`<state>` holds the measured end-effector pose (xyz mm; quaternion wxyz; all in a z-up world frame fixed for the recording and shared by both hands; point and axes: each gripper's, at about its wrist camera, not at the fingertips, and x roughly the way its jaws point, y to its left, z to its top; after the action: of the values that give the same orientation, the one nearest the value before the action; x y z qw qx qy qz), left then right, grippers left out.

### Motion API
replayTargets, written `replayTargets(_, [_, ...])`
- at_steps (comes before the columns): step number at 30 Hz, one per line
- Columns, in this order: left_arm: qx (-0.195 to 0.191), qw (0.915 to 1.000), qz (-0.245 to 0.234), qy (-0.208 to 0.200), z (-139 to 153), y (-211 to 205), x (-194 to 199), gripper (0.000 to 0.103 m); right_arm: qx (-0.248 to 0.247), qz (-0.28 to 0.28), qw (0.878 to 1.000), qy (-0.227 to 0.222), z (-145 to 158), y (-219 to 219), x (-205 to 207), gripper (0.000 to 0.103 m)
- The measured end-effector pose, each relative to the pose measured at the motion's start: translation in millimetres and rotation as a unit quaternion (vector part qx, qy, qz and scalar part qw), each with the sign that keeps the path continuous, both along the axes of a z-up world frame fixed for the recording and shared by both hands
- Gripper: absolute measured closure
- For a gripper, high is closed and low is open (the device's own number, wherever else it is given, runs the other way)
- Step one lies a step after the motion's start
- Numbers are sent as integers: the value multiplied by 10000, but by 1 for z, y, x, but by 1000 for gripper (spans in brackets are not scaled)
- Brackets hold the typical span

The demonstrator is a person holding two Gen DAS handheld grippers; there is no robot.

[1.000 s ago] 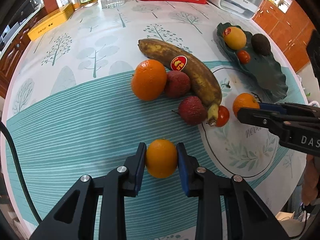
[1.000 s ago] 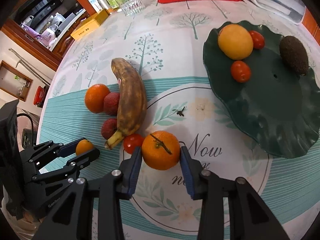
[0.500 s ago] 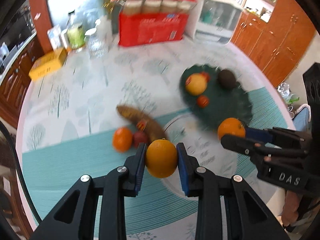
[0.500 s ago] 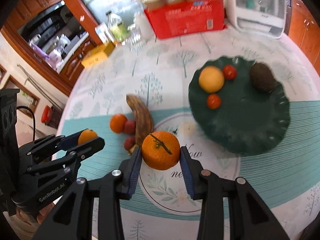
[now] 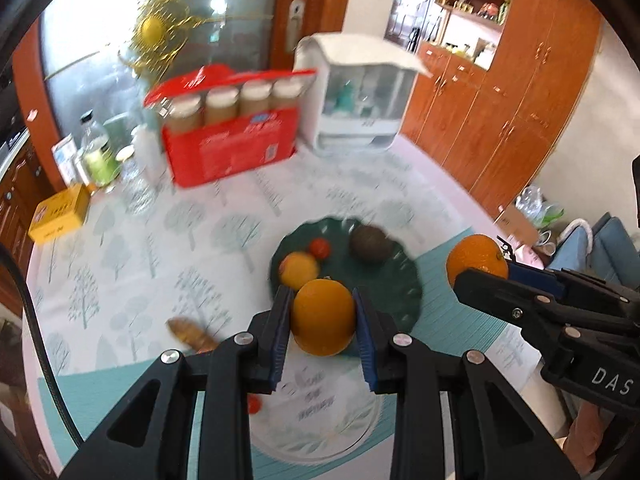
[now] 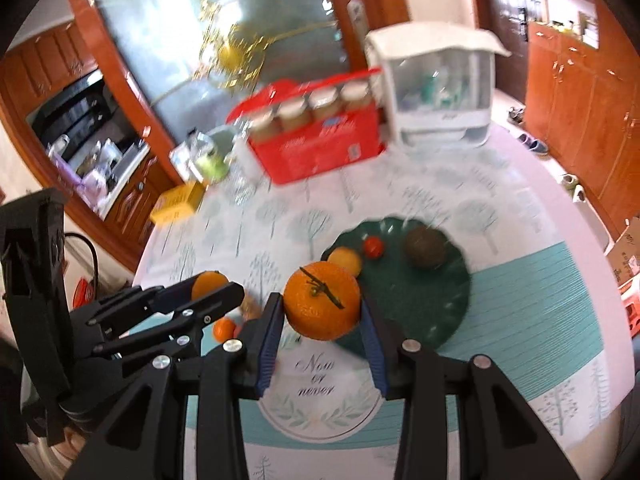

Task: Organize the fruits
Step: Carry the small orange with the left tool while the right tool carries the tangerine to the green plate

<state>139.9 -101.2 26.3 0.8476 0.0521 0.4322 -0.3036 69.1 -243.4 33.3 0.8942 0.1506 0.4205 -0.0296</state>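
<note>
My left gripper [image 5: 323, 322] is shut on a smooth orange [image 5: 323, 316] and holds it high above the table, in front of the dark green plate [image 5: 400, 280]. My right gripper [image 6: 322, 312] is shut on a stemmed orange [image 6: 322, 306], also lifted, left of the plate [image 6: 440, 296]. The plate holds a yellow fruit [image 5: 299, 269], a cherry tomato [image 5: 320, 248] and a dark avocado [image 5: 370, 243]. A brown banana [image 5: 192, 334] and a small tomato [image 5: 254, 404] lie on the cloth, partly hidden by my fingers. Each gripper shows in the other's view, the right [image 5: 476, 270] and the left [image 6: 210, 286].
A red carton of jars [image 5: 232, 148], a white plastic cabinet [image 5: 358, 108], bottles [image 5: 96, 152] and a yellow box [image 5: 60, 216] stand at the table's back. An orange [image 6: 224, 329] lies on the cloth behind the left gripper. Wooden cupboards [image 5: 500, 92] are on the right.
Both grippers have risen from the table with their oranges and now look from higher up toward the plate. The fruits on the cloth have dropped low in the views.
</note>
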Motion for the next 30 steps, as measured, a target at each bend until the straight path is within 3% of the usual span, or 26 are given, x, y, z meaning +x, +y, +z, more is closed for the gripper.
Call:
replayTargets(4, [-61, 9999, -26, -106, 7, -29, 1, 74, -46, -49, 10000, -7, 4, -22, 1, 64])
replayTargets(7, [-33, 10000, 46, -59, 0, -50, 6, 74, -18, 24, 9998, 201, -13, -41, 12, 64])
replayTargets(13, [313, 9977, 452, 401, -47, -85, 27, 74, 51, 330, 9967, 734, -63, -69, 36, 64])
replayTargets(23, [1078, 9830, 1003, 1095, -138, -113, 50, 74, 112, 727, 9876, 1390, -147, -101, 68, 64])
replayTargets(30, [1225, 9769, 1083, 1376, -171, -117, 58, 74, 283, 844, 9814, 1699, -184, -106, 81, 64])
